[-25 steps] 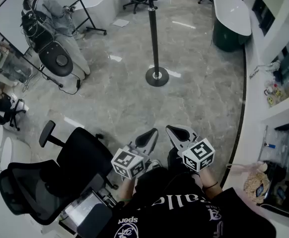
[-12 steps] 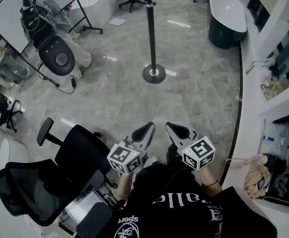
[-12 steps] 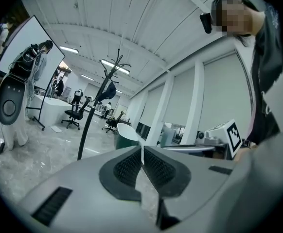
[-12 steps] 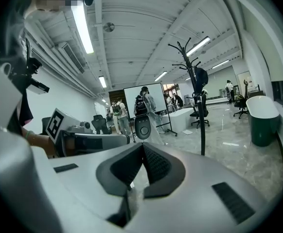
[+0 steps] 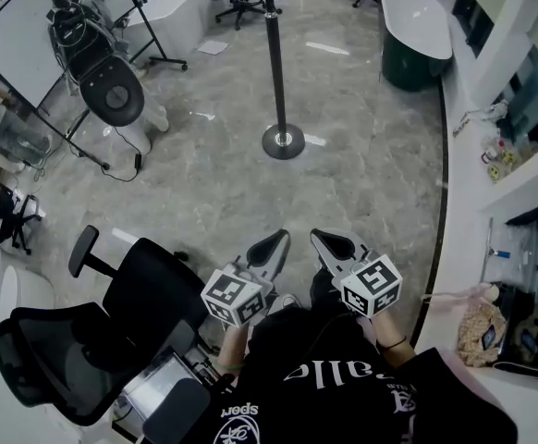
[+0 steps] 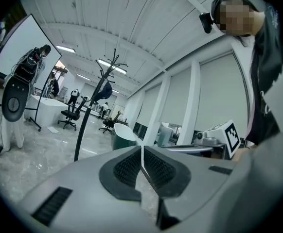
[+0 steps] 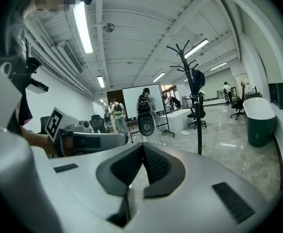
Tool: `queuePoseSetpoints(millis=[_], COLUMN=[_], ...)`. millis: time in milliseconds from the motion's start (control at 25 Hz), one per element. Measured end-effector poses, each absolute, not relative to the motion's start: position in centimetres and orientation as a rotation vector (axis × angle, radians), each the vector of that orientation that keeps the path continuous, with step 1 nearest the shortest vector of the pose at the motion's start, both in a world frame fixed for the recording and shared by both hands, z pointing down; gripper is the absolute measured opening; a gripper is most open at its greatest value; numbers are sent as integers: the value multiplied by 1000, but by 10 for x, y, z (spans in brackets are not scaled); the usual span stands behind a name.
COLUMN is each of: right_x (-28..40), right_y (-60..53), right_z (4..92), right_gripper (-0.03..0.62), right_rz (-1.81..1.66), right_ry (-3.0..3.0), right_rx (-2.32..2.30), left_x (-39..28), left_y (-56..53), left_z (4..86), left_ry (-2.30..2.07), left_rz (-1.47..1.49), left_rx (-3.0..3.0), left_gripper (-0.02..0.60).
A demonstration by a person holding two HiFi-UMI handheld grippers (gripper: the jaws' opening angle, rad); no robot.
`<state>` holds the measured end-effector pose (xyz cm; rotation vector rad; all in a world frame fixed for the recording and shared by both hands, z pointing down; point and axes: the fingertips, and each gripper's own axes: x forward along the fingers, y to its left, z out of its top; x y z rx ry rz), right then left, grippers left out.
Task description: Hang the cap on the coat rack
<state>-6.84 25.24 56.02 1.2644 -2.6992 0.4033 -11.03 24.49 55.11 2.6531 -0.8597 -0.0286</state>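
Observation:
The black coat rack (image 5: 274, 63) stands on its round base in the middle of the marble floor, well ahead of me. In the left gripper view a dark cap (image 6: 104, 92) hangs from one of the branches of the rack (image 6: 89, 118). The right gripper view also shows the cap (image 7: 198, 79) on the rack (image 7: 199, 115). My left gripper (image 5: 275, 244) and right gripper (image 5: 325, 241) are held side by side close to my body, far from the rack. Both are shut with nothing between their pads (image 6: 142, 149) (image 7: 142, 147).
A black office chair (image 5: 130, 294) stands close on my left. A white-topped green tub (image 5: 417, 35) sits at the back right, beside a curved white counter (image 5: 463, 183). A person (image 5: 70, 7) stands by a whiteboard and a round black stand (image 5: 114, 95) at the back left.
The head view has shifted a little, so the rack's base sits slightly higher and further left. Both grippers stay shut near my body.

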Motion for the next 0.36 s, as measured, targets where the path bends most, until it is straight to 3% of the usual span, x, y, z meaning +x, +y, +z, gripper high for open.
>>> queuePoseSetpoints(millis=[360], right_x=[-65], right_y=[263], right_z=[562], right_gripper=[17], right_rz=[387], right_ry=[-2693], right_rx=[1271], left_x=[-102], left_y=[254], left_z=[551], left_ry=[-830], left_rz=[-28], left_rx=[2674], left_gripper=[3])
